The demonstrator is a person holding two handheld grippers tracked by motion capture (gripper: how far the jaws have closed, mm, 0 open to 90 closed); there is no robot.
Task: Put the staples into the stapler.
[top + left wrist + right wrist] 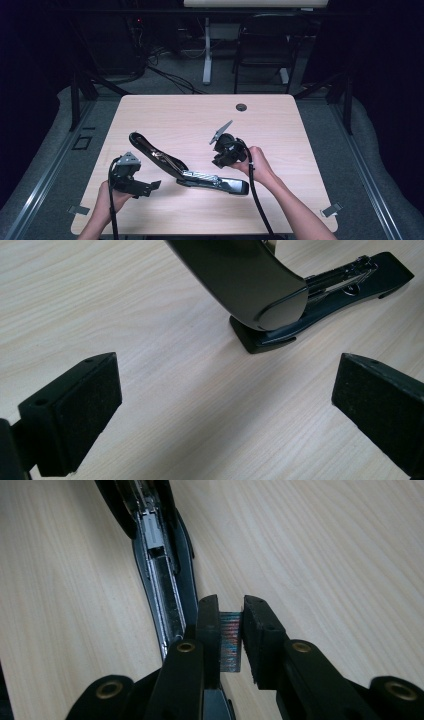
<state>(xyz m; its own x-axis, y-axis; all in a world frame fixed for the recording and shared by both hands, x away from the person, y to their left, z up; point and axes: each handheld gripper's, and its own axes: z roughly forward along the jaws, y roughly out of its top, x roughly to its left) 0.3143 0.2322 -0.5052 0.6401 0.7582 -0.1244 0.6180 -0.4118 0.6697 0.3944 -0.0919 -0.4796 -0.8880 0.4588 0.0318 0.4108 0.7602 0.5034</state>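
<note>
While right tool (231, 635) grips staple strip (230, 641), left tool (220, 405) gapes beside opened stapler (186, 170).

A glossy black opened stapler (187, 170) with a silvery metal channel lies on the pale wood-grain worktop (165, 110). A grey staple strip with a rainbow sheen (230, 641) sits between matte black fingers (208, 630).

Stapler partly out of frame
Stapler (160, 565) lid cut off at 12 o'clock; strip (230, 642) lower end hidden between pads
</note>
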